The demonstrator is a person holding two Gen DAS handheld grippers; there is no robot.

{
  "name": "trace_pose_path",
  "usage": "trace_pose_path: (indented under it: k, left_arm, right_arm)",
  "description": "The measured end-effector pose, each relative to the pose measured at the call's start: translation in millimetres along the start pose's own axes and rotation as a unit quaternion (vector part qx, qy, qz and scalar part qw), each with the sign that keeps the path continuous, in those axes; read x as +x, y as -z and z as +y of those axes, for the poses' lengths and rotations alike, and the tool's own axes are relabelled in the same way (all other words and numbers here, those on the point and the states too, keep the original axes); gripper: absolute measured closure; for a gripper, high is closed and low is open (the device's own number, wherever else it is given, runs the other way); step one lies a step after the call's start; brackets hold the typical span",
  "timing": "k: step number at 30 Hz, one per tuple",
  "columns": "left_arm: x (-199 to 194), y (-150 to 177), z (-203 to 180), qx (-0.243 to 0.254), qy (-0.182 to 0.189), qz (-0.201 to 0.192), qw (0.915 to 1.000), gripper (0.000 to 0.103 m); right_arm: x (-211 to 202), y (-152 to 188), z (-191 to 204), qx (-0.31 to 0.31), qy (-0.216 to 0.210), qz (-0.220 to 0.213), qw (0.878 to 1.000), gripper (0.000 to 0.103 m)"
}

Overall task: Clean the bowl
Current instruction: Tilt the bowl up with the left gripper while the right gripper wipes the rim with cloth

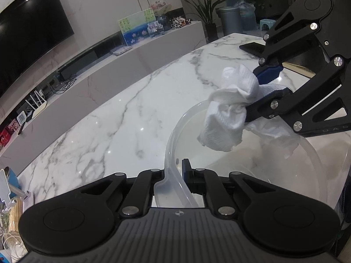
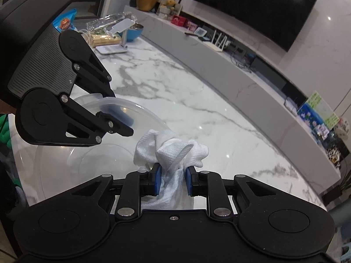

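Blue snack bag [image 2: 65, 23] beyond bowl [image 2: 140, 114], lettering unreadable

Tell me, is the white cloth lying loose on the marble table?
No, the white cloth is clamped between the blue pads of the right gripper, above the clear bowl.

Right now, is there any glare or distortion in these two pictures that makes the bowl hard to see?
Left wrist view: the clear bowl is sharp, with ceiling lights glinting on the marble table; its edges bend from the fisheye. Right wrist view: the bowl almost fades into the marble, with bright spots near the white cloth.
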State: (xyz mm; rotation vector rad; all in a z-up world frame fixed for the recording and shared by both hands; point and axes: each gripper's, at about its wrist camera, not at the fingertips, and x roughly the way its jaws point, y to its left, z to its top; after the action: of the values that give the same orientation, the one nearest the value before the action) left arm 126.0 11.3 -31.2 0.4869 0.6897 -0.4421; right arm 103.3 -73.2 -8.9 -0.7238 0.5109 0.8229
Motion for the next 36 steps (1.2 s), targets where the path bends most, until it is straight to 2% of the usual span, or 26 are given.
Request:
trace_pose_path:
  k: [8,11,19,36]
  left_arm:
    - [1,0,-3,0.006,-0.006,-0.004,1.0000,0.096]
    - [-7,2,-3,0.009,-0.003,-0.001,1.0000,0.096]
    - [1,5,-4,0.015,-0.003,-0.002,0.9999,0.096]
    - [-2,3,1,0.002,-0.021,-0.002,0.9998,0.097]
  right_arm:
    - [-1,-6,6,-0.012,0.005,-0.027,1.000,0.084]
    - [0,-8,7,-0.013,0.003,-0.032,0.999,0.084]
    - [0,-12,11,-0.016,-0.010,-0.043,0.999,0.084]
    - [2,-2,-4,0.026,0.011,0.025,0.999,0.084]
